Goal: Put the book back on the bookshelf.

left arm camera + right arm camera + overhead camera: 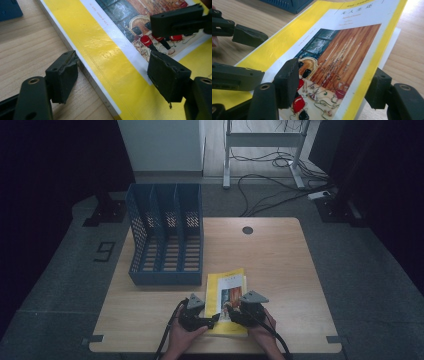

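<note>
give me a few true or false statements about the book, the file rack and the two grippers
1. The yellow paperback book lies flat on the light wooden table. True.
2. The blue plastic file rack holds several books. False: its slots look empty.
3. The left hand-held gripper is open, straddling the book's edge. True.
4. The right hand-held gripper is clamped shut on the table edge. False: its jaws stand open, one on each side of the book's edge.
5. The rack stands to the right of the book. False: it stands behind it, to the left.

Lab: floor cables (280, 195), dark curtains (55, 165)
</note>
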`<control>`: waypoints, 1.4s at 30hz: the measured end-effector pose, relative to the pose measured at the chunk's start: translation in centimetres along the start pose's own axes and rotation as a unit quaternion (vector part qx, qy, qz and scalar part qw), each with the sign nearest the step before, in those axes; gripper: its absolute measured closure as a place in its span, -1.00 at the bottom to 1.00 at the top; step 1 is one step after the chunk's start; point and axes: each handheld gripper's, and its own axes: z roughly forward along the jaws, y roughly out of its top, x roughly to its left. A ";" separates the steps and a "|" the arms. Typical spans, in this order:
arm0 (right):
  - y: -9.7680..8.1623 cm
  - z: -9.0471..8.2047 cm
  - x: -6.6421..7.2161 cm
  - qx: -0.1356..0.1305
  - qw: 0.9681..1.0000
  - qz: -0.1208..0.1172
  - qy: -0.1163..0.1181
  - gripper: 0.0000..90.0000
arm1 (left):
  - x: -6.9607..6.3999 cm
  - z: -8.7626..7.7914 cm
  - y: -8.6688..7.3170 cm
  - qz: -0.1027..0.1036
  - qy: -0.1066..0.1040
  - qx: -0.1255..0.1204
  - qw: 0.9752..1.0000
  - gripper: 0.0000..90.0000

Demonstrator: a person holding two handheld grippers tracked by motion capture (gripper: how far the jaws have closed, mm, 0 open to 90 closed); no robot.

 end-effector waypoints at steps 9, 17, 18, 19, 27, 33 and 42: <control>0.0 0.2 -1.7 -0.014 0.999 0.044 0.026 -0.02 | 0.0 0.0 0.0 0.000 0.000 0.000 1.000 -0.46; 0.1 0.2 -2.4 -0.029 0.997 0.062 0.044 0.18 | 0.0 0.0 0.0 0.000 -0.001 0.000 1.000 -0.46; 0.1 0.2 -2.6 -0.032 0.996 0.066 0.047 0.23 | 0.0 0.0 0.0 0.000 -0.001 0.000 1.000 -0.46; 0.1 0.2 -2.7 -0.034 0.996 0.070 0.052 0.29 | 0.0 0.0 0.0 0.000 -0.001 0.000 1.000 -0.46; 0.2 -0.1 -2.6 -0.038 0.992 0.078 0.092 0.48 | 0.0 0.0 0.0 0.000 -0.001 0.000 1.000 -0.46; 0.2 -0.1 -2.6 -0.043 0.991 0.085 0.094 0.72 | 0.0 0.0 0.0 0.000 -0.001 0.000 1.000 -0.46; 0.3 -0.3 -2.6 -0.057 0.989 0.091 0.102 0.87 | 0.1 0.0 0.0 -0.004 -0.005 -0.002 1.000 -0.46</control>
